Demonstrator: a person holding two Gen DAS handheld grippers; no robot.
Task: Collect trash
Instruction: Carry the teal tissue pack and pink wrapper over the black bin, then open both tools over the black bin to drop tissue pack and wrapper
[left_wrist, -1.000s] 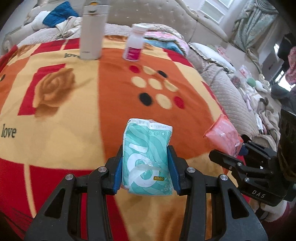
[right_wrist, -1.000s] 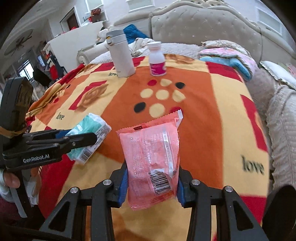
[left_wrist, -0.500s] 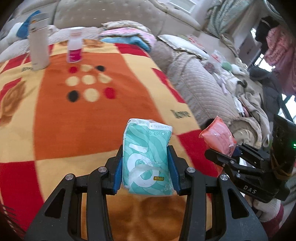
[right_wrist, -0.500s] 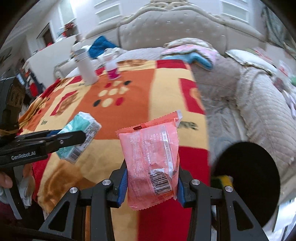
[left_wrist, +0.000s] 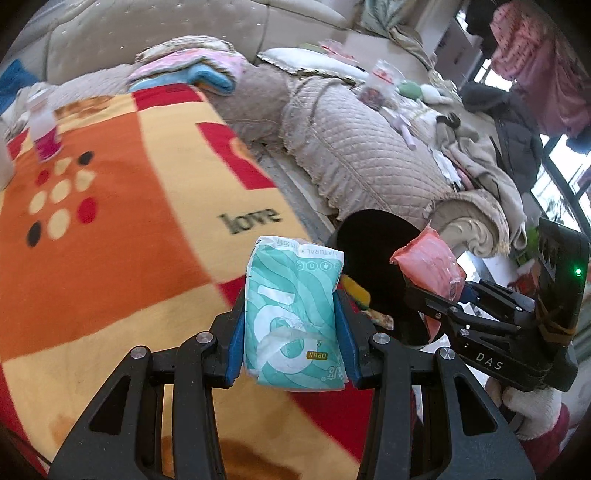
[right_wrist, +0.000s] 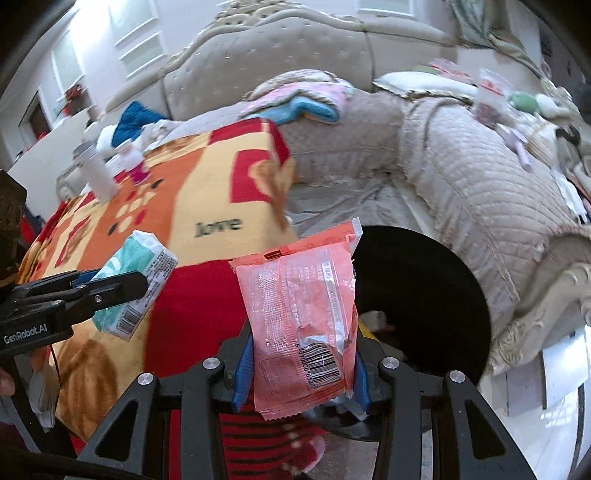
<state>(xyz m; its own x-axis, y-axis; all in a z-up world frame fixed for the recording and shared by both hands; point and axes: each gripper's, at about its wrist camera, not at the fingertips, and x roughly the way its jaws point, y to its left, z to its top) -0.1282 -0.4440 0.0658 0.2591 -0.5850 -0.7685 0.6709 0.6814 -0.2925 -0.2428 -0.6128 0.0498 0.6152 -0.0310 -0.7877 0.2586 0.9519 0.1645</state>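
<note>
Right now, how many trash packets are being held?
2. The teal tissue pack is clamped in the left gripper; the pink wrapper is clamped in the right gripper. More trash may lie inside the black bin, partly hidden.

A worktop covered by an orange, yellow and red blanket (left_wrist: 122, 229) printed with "love". At its far end stand a white flask (right_wrist: 94, 171) and a pink-labelled white bottle (left_wrist: 43, 131), near each other.
</note>
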